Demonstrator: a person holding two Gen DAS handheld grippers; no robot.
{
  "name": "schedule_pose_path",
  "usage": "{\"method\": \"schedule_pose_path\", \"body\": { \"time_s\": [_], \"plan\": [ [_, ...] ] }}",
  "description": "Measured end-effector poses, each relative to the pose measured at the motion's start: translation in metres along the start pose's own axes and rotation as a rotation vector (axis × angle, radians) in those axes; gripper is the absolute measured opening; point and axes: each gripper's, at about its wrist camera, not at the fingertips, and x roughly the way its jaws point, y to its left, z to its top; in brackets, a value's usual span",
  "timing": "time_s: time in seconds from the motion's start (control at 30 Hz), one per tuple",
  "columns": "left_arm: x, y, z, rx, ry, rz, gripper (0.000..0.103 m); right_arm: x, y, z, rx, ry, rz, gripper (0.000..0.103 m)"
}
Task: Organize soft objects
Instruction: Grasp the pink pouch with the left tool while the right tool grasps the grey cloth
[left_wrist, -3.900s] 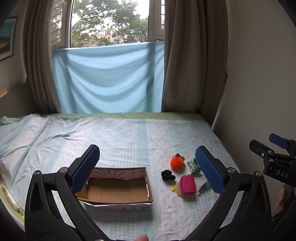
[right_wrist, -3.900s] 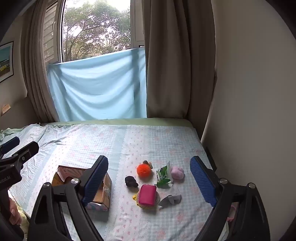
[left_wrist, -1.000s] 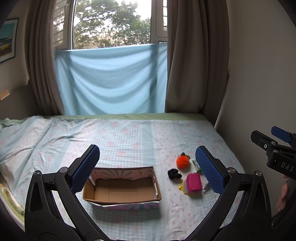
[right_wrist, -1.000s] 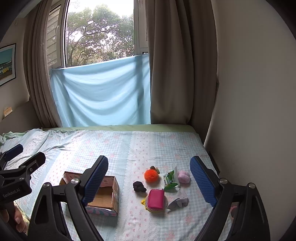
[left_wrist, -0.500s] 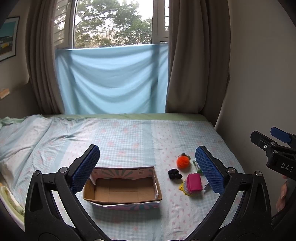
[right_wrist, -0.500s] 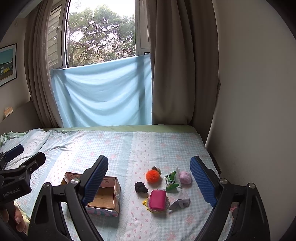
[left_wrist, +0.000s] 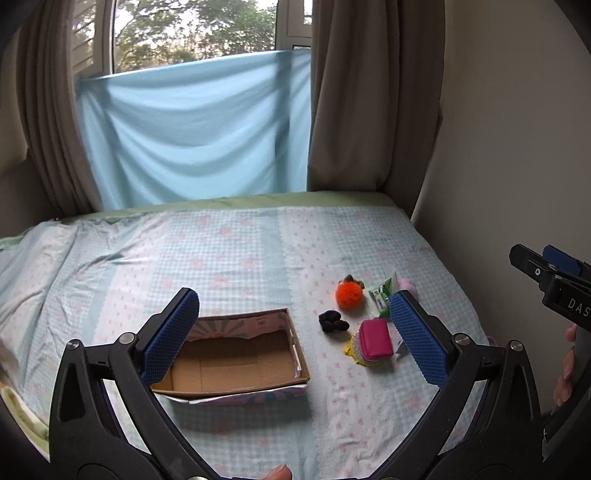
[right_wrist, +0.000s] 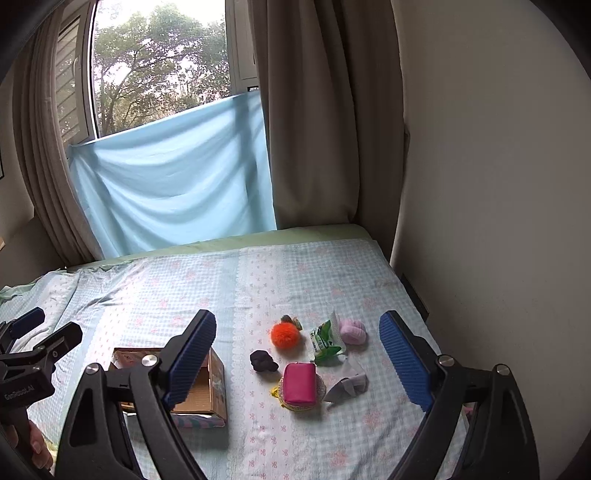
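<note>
Left tool (left_wrist: 291, 332) and right tool (right_wrist: 297, 363) ribbed pads apart; fuzzy orange pompom (right_wrist: 284, 333), cardboard box (left_wrist: 236, 363)

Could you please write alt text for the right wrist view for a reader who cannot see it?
The open right gripper frames small soft items on a checked bed sheet: orange pom-pom, pink pouch, black scrunchie. An open cardboard box sits left.

An open cardboard box (left_wrist: 236, 354) sits on the checked bedsheet (left_wrist: 229, 258). Right of it (well apart) lies a black fabric lump (left_wrist: 333, 322). Behind that, an orange fuzzy ball (left_wrist: 348, 293).
</note>
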Motion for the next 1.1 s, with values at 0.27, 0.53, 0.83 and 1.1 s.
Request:
{"method": "schedule_pose_path", "body": {
  "time_s": [0.27, 0.53, 0.83, 1.1],
  "plan": [
    [0.058, -0.044, -0.011, -0.01, 0.124, -0.074, 0.103, 0.058, -0.063, -0.006, 0.032, 0.102, -0.02, 0.088],
    [0.153, -0.108, -0.046, -0.058, 0.314, -0.129, 0.103, 0.159, -0.127, -0.039, 0.049, 0.297, 0.033, 0.088],
    [0.271, -0.168, -0.098, -0.066, 0.484, -0.137, 0.102, 0.278, -0.171, -0.098, 0.165, 0.571, 0.113, 0.088],
    [0.359, -0.19, -0.153, -0.066, 0.605, -0.121, 0.096, 0.357, -0.161, -0.152, 0.331, 0.751, 0.139, 0.088]
  ]
}}
